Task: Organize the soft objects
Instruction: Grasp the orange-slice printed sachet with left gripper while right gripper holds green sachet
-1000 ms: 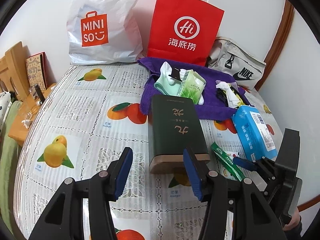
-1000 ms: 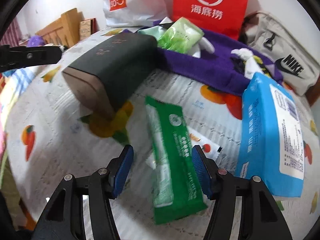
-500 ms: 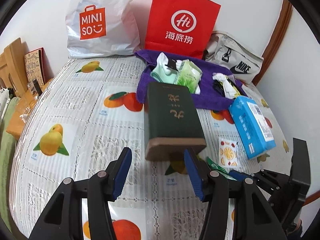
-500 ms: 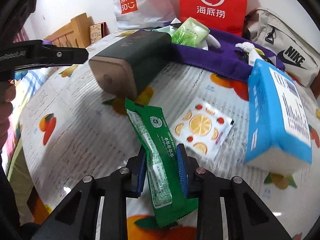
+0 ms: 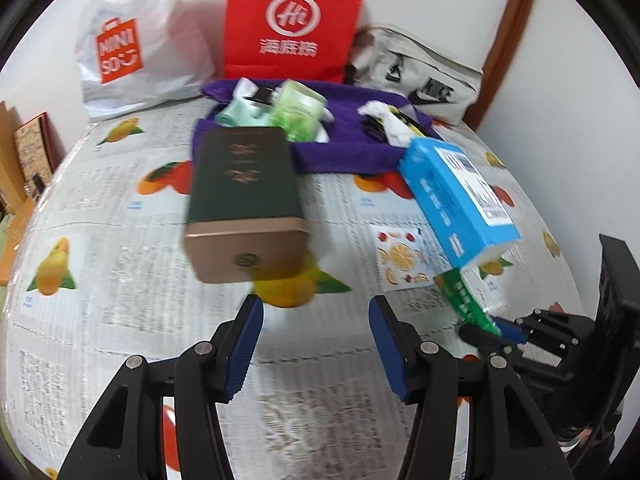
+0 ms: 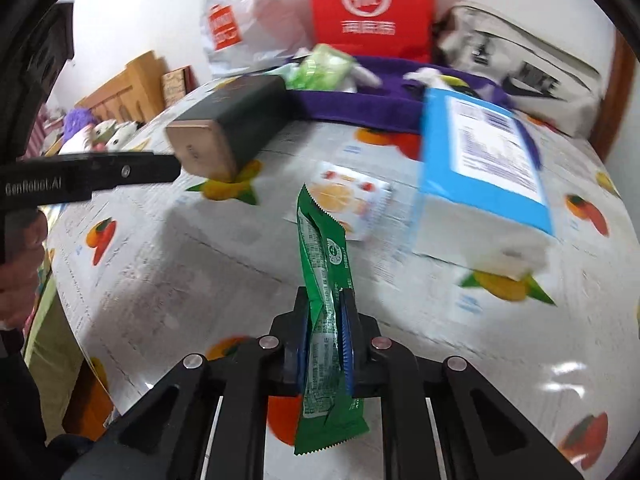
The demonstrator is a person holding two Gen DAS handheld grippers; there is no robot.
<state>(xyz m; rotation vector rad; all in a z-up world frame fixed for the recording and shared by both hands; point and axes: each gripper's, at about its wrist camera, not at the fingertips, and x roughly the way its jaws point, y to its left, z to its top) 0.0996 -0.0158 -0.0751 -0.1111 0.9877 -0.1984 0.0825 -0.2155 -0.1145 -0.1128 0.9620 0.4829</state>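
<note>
The right gripper [image 6: 325, 334] is clamped on a long green sachet [image 6: 323, 276], its blue pads pressing the packet's lower half from both sides. The sachet stands nearly upright between them, its serrated top end lifted clear of the fruit-print tablecloth [image 6: 168, 280] and its bottom end hanging below the pads. In the left wrist view the same sachet [image 5: 460, 292] pokes out from behind the blue tissue pack [image 5: 456, 196] near the surface's right edge.

The left gripper [image 5: 316, 344] hovers over the cloth with its jaws at a middling width and nothing between them. Just beyond its tips lies a dark green box [image 5: 244, 196] with a bronze end cap, on its side near the middle of the surface. To the right of the box a small fruit-print sachet [image 5: 400, 256] lies flat, partly tucked under the tissue pack.

Toward the far edge a purple towel [image 5: 340, 152] is spread out, carrying a pale green wipes pack [image 5: 298, 110], a mint-coloured cloth [image 5: 240, 116] and a white item that is too blurred to name. Against the wall behind stand a white Miniso bag [image 5: 136, 52], a red paper bag [image 5: 292, 20] and a beige Nike pouch [image 5: 424, 76].
</note>
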